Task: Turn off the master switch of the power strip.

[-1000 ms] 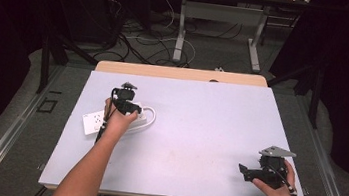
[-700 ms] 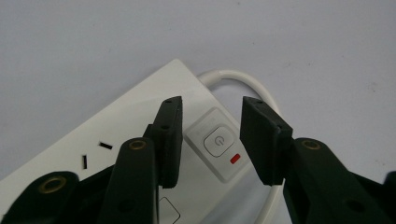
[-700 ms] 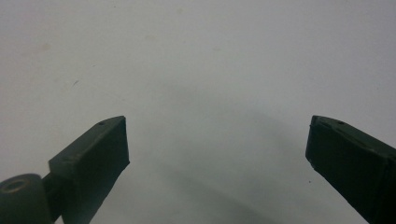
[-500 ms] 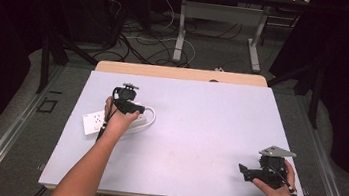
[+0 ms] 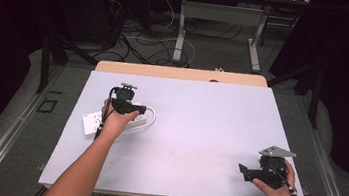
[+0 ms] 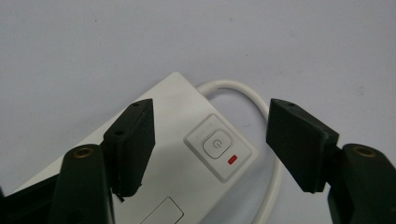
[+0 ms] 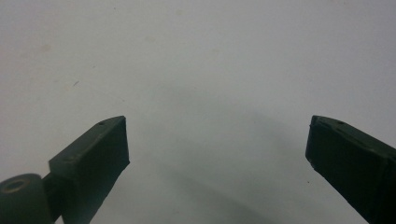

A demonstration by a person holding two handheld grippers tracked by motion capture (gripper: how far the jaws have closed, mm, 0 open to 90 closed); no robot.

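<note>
My left gripper [image 6: 210, 140] hangs over the switch end of the power strip [image 6: 187, 186]. Its jaws have just been opening and now stand apart, one over the strip's left edge, the other out over the cable [image 6: 247, 91]; neither pad presses on anything. The jaws are matte black blocks with flat inner faces, each pinned by a brass-coloured rivet.

Directly between the jaws I see the power button [image 6: 214, 143]: a rounded square key with a power symbol, set in a raised rounded frame. A small red indicator [image 6: 231, 160] sits beside the key within that frame. The strip housing is smooth white plastic with rounded corners. A thick white cable leaves its end and bends round in a loop toward the right-hand jaw.

In the high view the left gripper [image 5: 128, 106] is at the left middle of the white table [image 5: 208, 132], and the power strip [image 5: 91, 122] lies flat beneath it, its long body running out toward the table's left edge.

My right gripper [image 7: 217, 140] has its jaws wide apart with nothing between them, above the bare, faintly speckled white surface. In the high view it [image 5: 249, 171] sits near the table's front right corner, well apart from the strip.
</note>
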